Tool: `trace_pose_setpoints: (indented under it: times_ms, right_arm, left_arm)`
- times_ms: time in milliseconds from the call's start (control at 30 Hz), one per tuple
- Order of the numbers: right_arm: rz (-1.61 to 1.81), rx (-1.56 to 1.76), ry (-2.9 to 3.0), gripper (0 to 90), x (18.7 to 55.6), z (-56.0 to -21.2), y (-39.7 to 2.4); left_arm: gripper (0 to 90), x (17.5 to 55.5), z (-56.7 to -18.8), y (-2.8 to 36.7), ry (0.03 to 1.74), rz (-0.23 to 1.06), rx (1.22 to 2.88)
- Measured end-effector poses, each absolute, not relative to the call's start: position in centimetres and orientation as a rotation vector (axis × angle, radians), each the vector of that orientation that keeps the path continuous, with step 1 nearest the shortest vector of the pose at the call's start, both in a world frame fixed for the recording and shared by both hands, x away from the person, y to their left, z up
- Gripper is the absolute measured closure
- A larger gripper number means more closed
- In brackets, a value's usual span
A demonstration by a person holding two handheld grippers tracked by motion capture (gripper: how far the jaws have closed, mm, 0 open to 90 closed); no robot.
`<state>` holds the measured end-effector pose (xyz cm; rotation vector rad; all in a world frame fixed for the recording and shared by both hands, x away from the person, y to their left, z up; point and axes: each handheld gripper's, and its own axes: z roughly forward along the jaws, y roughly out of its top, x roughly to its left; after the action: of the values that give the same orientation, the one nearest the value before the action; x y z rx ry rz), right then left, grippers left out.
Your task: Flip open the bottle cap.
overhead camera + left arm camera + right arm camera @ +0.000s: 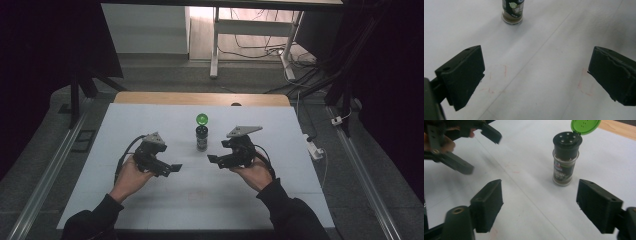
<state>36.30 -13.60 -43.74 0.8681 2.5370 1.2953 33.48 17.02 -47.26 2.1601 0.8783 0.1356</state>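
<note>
Between left gripper (172, 168) and right gripper (214, 160), both wide-jawed and empty: upright spice jar (202, 137), green lid (202, 119) flipped open.

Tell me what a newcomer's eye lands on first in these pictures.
The bright green flip lid, standing open above a small dark spice jar, is the one spot of colour; the jar stands upright near the middle of the white table. Flanking it, a little nearer the person, are the left tongs and right tongs, each in a hand, both open with nothing between them, pointing inward toward each other in front of the jar.
</note>
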Motion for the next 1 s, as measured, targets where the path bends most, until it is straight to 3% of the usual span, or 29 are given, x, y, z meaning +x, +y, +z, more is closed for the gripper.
trace_pose_setpoints:
  times_ms: [733,1000]
  right_arm:
    - [1.287,0.936,2.501,2.2,31.4,-44.7,-19.3]
    - [1.247,0.96,2.46,0.0,29.8,-45.1,-21.6]
  left_arm:
    - [0.0,25.4,-46.9,22.8,0.956,0.197,2.058]
    - [0.0,22.6,-47.4,25.5,1.02,0.235,2.013]
